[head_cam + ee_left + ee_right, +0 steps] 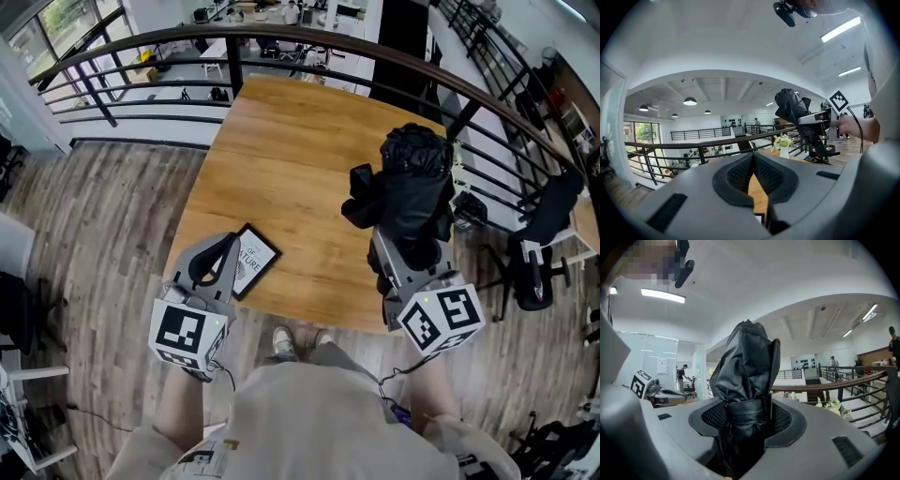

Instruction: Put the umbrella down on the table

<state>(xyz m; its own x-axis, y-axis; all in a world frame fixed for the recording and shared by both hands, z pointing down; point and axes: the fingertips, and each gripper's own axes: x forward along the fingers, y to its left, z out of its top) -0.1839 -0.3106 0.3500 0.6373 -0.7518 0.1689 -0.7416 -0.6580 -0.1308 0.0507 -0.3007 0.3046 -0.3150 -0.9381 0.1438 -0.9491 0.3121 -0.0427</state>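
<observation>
A folded black umbrella stands upright in my right gripper, held above the right side of the wooden table. In the right gripper view the umbrella fills the gap between the jaws, which are shut on it. My left gripper hangs at the table's near left corner, pointing up, its jaws closed together with nothing between them. From the left gripper view the umbrella shows at the right, in the other gripper.
A framed picture lies flat near the table's front left edge. A curved black railing runs behind the table. White flowers in a vase stand at the table's far right. An office chair sits right of the table.
</observation>
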